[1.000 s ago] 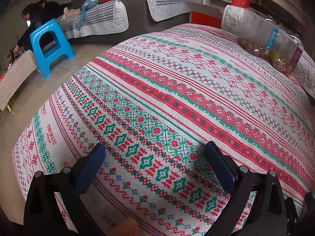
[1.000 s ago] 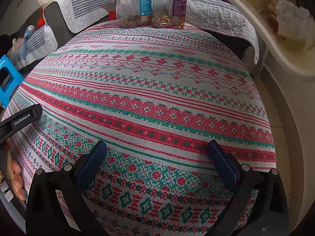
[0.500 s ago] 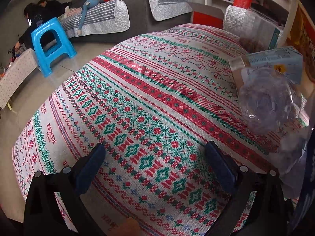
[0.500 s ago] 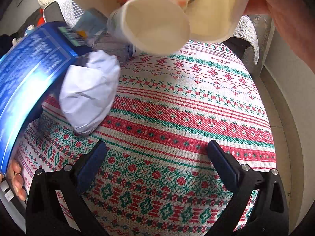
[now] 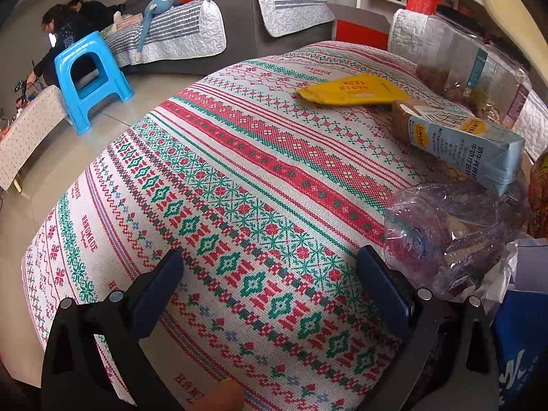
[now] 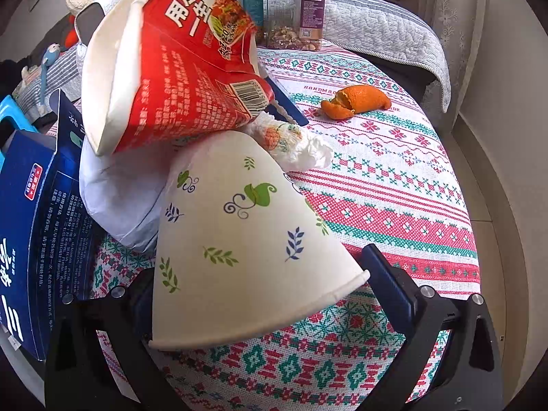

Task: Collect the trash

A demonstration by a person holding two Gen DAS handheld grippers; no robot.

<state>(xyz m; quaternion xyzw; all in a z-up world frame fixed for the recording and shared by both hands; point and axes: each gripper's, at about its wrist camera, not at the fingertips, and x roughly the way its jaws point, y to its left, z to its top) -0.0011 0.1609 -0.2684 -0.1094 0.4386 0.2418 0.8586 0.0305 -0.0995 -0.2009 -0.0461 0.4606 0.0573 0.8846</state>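
Red noodle tub (image 6: 178, 68) barcoded, cloth (image 5: 239, 178) reading "HANDMADE", left tongs (image 5: 274, 287) and right tongs (image 6: 260, 294) spread

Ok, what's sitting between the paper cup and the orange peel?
In the right wrist view, a crumpled printed tissue lies between the paper cup and the orange peel; beyond the tissue, only bare tablecloth.

both wrist views look low and close across the same patterned tablecloth (image 5: 260, 178), sharing the jars (image 6: 294, 17).
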